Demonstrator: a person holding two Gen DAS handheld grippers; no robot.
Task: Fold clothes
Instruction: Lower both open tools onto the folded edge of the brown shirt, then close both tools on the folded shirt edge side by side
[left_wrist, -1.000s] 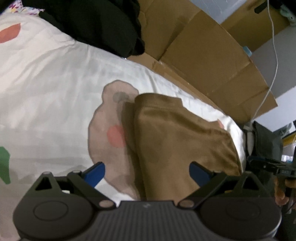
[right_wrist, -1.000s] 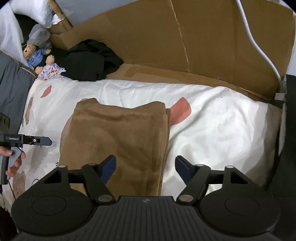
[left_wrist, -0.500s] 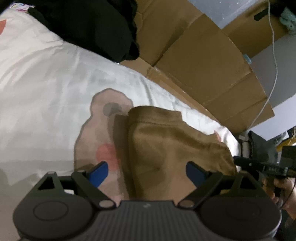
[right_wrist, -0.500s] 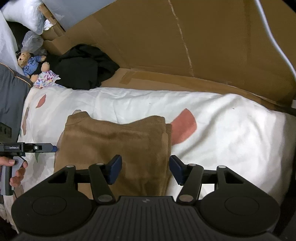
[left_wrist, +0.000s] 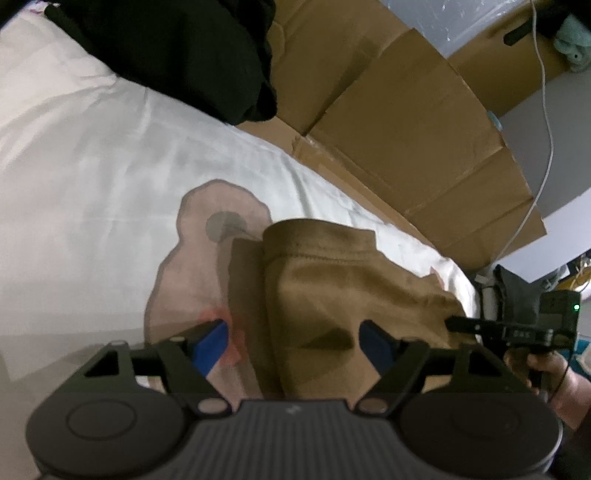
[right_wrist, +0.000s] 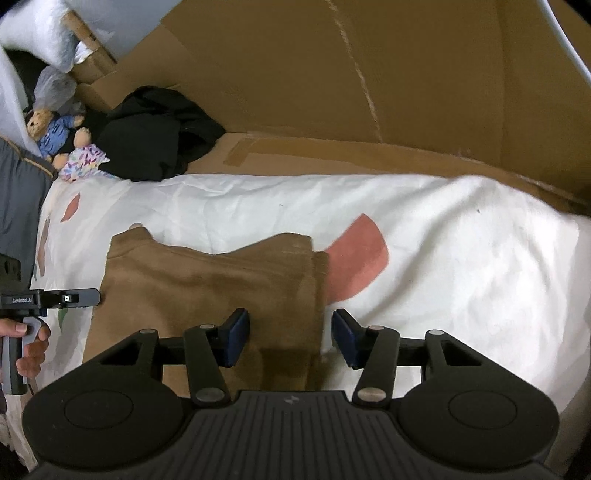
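1. We work over a bed covered by a white sheet (right_wrist: 258, 199) printed with soft colored shapes, and flattened cardboard (right_wrist: 406, 74) rises along its far side.
2. A folded brown garment (right_wrist: 207, 288) lies flat on the sheet, near the close edge of the bed.
3. Our left gripper (left_wrist: 295, 338) hangs low over one end of the garment, fingers spread apart and gripping nothing; one blue pad (left_wrist: 210, 341) sits over the sheet, the other over the cloth.
4. Our right gripper (right_wrist: 290, 338) straddles the garment's other side edge, fingers likewise apart and empty.
5. A heap of black clothing (right_wrist: 155, 136) lies at the far corner, beside a teddy bear (right_wrist: 48, 127) in blue.
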